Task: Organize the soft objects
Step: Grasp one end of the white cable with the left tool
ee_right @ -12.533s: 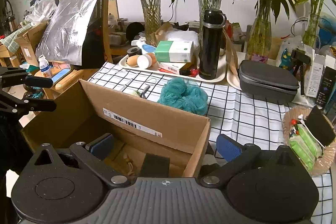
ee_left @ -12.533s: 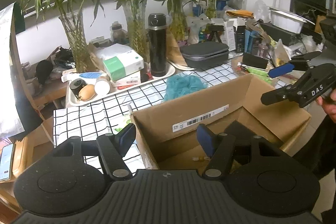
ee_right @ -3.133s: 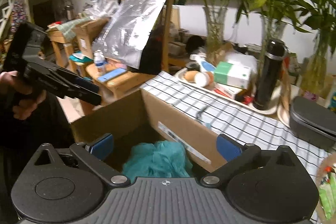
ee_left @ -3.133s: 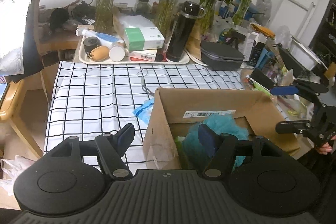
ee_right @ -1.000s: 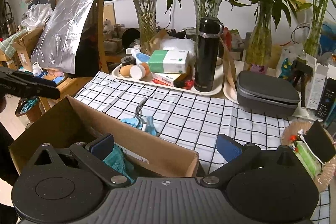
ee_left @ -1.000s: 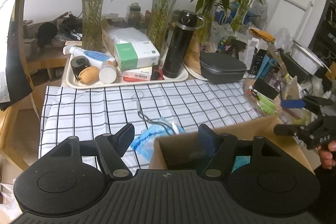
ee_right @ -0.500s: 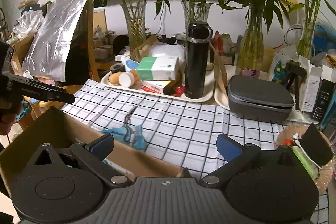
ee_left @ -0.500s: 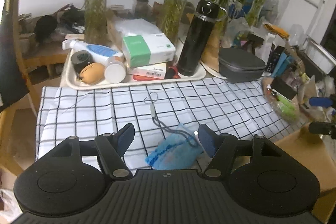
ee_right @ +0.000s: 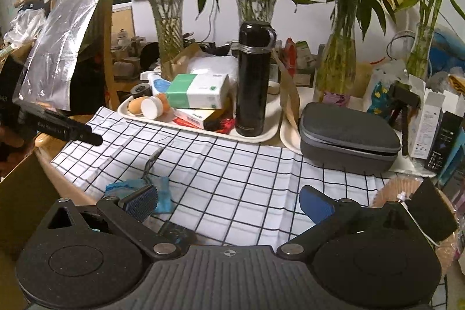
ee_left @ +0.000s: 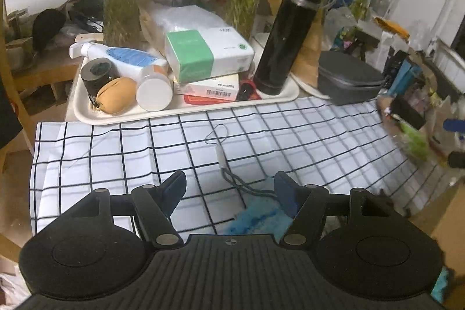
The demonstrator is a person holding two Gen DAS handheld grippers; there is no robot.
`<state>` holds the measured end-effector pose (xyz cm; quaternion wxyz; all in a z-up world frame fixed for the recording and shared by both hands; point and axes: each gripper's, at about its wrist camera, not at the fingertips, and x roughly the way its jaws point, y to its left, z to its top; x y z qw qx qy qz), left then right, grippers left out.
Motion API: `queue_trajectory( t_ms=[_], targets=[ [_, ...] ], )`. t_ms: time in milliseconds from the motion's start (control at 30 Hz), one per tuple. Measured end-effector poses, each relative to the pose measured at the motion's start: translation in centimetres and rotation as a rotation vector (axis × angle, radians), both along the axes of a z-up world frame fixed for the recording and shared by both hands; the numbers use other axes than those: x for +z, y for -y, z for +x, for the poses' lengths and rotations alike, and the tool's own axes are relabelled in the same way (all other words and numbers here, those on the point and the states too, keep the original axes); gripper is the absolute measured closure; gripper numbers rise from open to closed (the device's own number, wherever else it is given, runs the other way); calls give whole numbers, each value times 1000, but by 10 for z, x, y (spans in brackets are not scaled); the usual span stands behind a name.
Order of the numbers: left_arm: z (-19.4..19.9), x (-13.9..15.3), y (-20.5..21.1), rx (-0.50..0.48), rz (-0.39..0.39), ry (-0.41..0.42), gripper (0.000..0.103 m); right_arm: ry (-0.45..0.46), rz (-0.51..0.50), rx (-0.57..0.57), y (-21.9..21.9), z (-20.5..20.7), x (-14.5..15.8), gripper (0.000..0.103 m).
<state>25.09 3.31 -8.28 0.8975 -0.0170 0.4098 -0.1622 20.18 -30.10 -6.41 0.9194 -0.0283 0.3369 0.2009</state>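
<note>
Low in the left wrist frame, the left gripper (ee_left: 229,188) stands wide and empty above a blue fuzzy cloth with grey cord (ee_left: 255,218) on the black-and-white checked tablecloth (ee_left: 305,135). Right wrist frame: the right gripper (ee_right: 229,201) is wide, empty; the cloth (ee_right: 162,191) lies lower left, beside the brown cardboard box (ee_right: 26,193).

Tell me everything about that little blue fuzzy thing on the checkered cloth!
The blue pouch looks soft and fuzzy, light blue with darker blotches. It lies flat on the checkered cloth, partly hidden behind the left gripper, whose open jaws aren't touching it. A grey cord with a small pale tag runs from it across the cloth.
</note>
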Motion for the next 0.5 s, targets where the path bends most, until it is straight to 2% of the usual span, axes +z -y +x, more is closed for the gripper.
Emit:
queue_trajectory(
  t_ms=[200, 367, 500],
  targets=[
    [18, -17, 13, -39, 60, -1, 37, -6, 4, 5, 1, 13, -5, 0],
    [33, -33, 21, -85, 79, -18, 37, -17, -6, 8, 3, 22, -12, 0],
    [46, -46, 25, -107, 86, -42, 46, -26, -16, 11, 5, 31, -17, 0]
  ],
)
